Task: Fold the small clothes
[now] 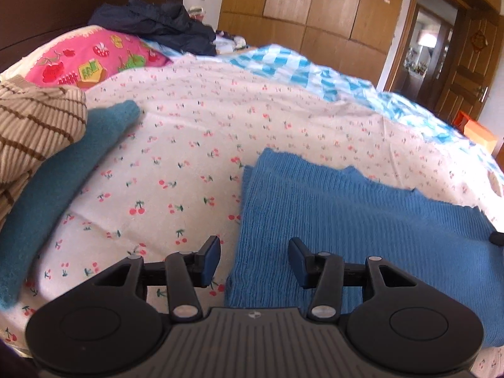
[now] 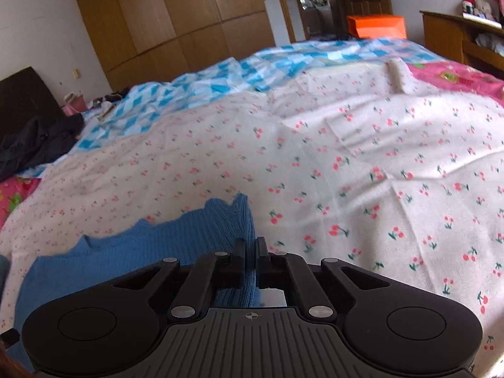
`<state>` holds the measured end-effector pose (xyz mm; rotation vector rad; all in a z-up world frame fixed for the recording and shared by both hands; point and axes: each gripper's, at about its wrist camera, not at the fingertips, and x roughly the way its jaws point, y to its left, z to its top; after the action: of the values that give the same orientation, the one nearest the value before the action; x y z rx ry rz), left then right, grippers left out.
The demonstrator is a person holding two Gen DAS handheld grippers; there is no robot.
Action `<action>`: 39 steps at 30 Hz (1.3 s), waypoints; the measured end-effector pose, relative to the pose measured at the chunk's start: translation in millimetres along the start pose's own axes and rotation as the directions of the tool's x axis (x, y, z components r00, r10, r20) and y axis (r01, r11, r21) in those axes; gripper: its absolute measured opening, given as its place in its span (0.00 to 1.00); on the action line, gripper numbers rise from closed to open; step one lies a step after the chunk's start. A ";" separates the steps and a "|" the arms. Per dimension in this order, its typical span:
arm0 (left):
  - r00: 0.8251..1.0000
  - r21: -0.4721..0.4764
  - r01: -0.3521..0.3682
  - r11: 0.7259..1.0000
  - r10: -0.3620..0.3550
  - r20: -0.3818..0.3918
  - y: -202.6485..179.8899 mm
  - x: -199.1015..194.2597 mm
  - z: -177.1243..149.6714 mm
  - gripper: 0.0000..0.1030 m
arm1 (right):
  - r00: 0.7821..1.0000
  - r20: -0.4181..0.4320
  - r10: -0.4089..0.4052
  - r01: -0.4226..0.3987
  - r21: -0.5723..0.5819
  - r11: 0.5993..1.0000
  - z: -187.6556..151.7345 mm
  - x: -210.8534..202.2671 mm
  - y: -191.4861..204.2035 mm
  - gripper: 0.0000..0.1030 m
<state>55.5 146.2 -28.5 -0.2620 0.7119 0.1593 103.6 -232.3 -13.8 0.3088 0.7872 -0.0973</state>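
Note:
A blue knit garment (image 1: 346, 220) lies partly folded on the cherry-print bedsheet (image 1: 189, 145). My left gripper (image 1: 254, 260) is open and empty, low over the garment's left edge. In the right wrist view my right gripper (image 2: 251, 249) is shut on the right edge of the same blue knit (image 2: 141, 252), which spreads away to the left over the sheet (image 2: 362, 157).
A teal garment (image 1: 56, 189) and a striped beige knit (image 1: 34, 126) lie at the left. A pink pillow (image 1: 94, 56) and dark clothes (image 1: 157, 25) sit at the head. A blue checkered quilt (image 2: 220, 72) lies beyond. Wardrobe and door stand behind.

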 end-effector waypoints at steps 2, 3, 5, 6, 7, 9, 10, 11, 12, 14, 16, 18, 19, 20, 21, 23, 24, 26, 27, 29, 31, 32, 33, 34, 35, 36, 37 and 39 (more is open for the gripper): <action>0.999 0.002 -0.016 1.000 0.016 -0.039 -0.2 7.2 -1.6 0.53 | 0.999 -0.032 -0.024 0.024 -0.002 1.000 -9.3 13.0 -1.3 0.04; 0.999 -0.002 -0.020 1.000 0.020 -0.049 0.9 9.1 -2.0 0.56 | 0.999 -0.027 -0.029 0.029 -0.003 1.000 -11.4 13.8 0.4 0.05; 0.998 -0.028 -0.013 1.000 0.012 -0.054 4.9 8.8 -1.9 0.56 | 0.999 -0.016 -0.036 0.036 -0.019 0.999 -11.2 9.0 7.1 0.13; 0.999 -0.040 -0.008 0.999 0.006 -0.053 6.6 7.6 -1.6 0.56 | 0.999 -0.012 -0.040 0.039 -0.036 0.999 -9.3 5.6 10.4 0.13; 0.998 -0.053 -0.002 0.999 -0.001 -0.055 8.5 5.8 -1.5 0.56 | 0.999 -0.006 -0.047 0.047 -0.059 0.997 -7.0 1.3 13.5 0.13; 0.998 -0.098 0.015 0.995 -0.022 -0.063 14.3 0.2 -1.5 0.56 | 0.997 0.022 -0.068 0.070 -0.094 0.993 -2.2 -9.5 18.8 0.15; 0.997 -0.124 0.022 0.992 -0.031 -0.072 17.7 -2.9 -1.9 0.56 | 0.996 0.037 -0.082 0.086 -0.108 0.990 0.7 -15.9 21.9 0.18; 0.996 -0.153 0.026 0.988 -0.039 -0.084 21.3 -5.9 -2.0 0.56 | 0.994 0.055 -0.097 0.104 -0.124 0.987 3.7 -22.1 26.5 0.20; 0.995 -0.174 0.032 0.984 -0.048 -0.087 24.3 -9.1 -2.8 0.56 | 0.992 0.073 -0.107 0.117 -0.144 0.983 5.6 -27.5 32.0 0.20; 0.994 -0.208 0.040 0.977 -0.059 -0.087 29.0 -15.7 -5.8 0.57 | 0.989 0.103 -0.107 0.126 -0.193 0.973 9.2 -37.2 49.1 0.22; 0.994 -0.223 0.038 0.974 -0.060 -0.092 30.9 -19.1 -8.2 0.57 | 0.993 0.102 -0.056 0.079 -0.239 0.968 11.1 -42.9 73.9 0.22; 0.993 -0.219 0.039 0.975 -0.061 -0.096 30.6 -19.4 -8.3 0.57 | 0.998 0.067 0.019 0.002 -0.294 0.956 10.3 -43.0 107.2 0.27; 0.993 -0.223 0.041 0.974 -0.064 -0.096 31.2 -19.4 -8.2 0.57 | 0.998 0.039 0.055 -0.040 -0.322 0.946 8.7 -41.3 124.4 0.30; 0.993 -0.232 0.047 0.972 -0.071 -0.096 33.1 -20.1 -8.1 0.57 | 0.995 -0.001 0.099 -0.093 -0.351 0.932 6.4 -38.5 144.9 0.32; 0.992 -0.244 0.054 0.968 -0.079 -0.097 35.2 -20.7 -7.9 0.57 | 0.989 -0.042 0.141 -0.147 -0.375 0.915 3.1 -34.8 166.8 0.33; 0.990 -0.272 0.072 0.960 -0.103 -0.098 39.8 -23.2 -8.7 0.57 | 0.970 -0.126 0.209 -0.243 -0.414 0.877 -5.5 -25.9 208.5 0.38; 0.988 -0.284 0.080 0.956 -0.113 -0.101 41.7 -24.2 -9.5 0.57 | 0.959 -0.163 0.230 -0.279 -0.430 0.859 -9.2 -20.8 227.6 0.40; 0.986 -0.294 0.092 0.952 -0.128 -0.107 43.5 -25.4 -11.2 0.57 | 0.941 -0.227 0.252 -0.332 -0.455 0.826 -17.7 -8.5 267.0 0.44; 0.985 -0.290 0.095 0.952 -0.131 -0.108 43.2 -25.2 -11.4 0.57 | 0.935 -0.252 0.248 -0.342 -0.471 0.813 -21.4 -1.0 283.8 0.45; 0.984 -0.286 0.099 0.953 -0.136 -0.112 43.4 -24.0 -11.4 0.57 | 0.932 -0.285 0.223 -0.343 -0.497 0.797 -26.3 14.5 311.2 0.45; 0.982 -0.290 0.112 0.950 -0.151 -0.116 44.6 -23.0 -11.6 0.57 | 0.921 -0.338 0.191 -0.350 -0.508 0.787 -29.7 31.6 332.6 0.45; 0.980 -0.292 0.120 0.949 -0.160 -0.118 45.4 -22.0 -11.5 0.57 | 0.916 -0.362 0.172 -0.347 -0.504 0.791 -32.9 39.4 339.6 0.45; 0.978 -0.294 0.126 0.947 -0.168 -0.121 46.0 -20.7 -11.5 0.57 | 0.910 -0.379 0.165 -0.352 -0.501 0.791 -34.8 45.4 346.2 0.45; 0.977 -0.297 0.131 0.946 -0.175 -0.126 46.5 -19.3 -11.5 0.57 | 0.904 -0.397 0.157 -0.357 -0.503 0.787 -37.3 50.1 351.8 0.45; 0.975 -0.301 0.136 0.944 -0.182 -0.131 47.2 -18.0 -11.5 0.57 | 0.900 -0.414 0.135 -0.354 -0.514 0.781 -41.7 53.9 357.6 0.47; 0.973 -0.305 0.139 0.942 -0.187 -0.133 48.0 -17.1 -11.5 0.57 | 0.899 -0.425 0.102 -0.340 -0.534 0.774 -46.6 57.9 363.0 0.48; 0.972 -0.309 0.142 0.940 -0.191 -0.134 48.6 -16.6 -11.4 0.57 | 0.902 -0.426 0.066 -0.322 -0.564 0.760 -52.2 62.0 367.7 0.49; 0.972 -0.305 0.145 0.941 -0.194 -0.136 47.9 -16.2 -11.6 0.57 | 0.914 -0.406 0.007 -0.283 -0.626 0.727 -62.4 68.5 374.1 0.51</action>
<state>25.1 187.7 -34.9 -0.6257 0.8251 0.0779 184.2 144.6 -15.2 -0.3268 1.1247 0.4187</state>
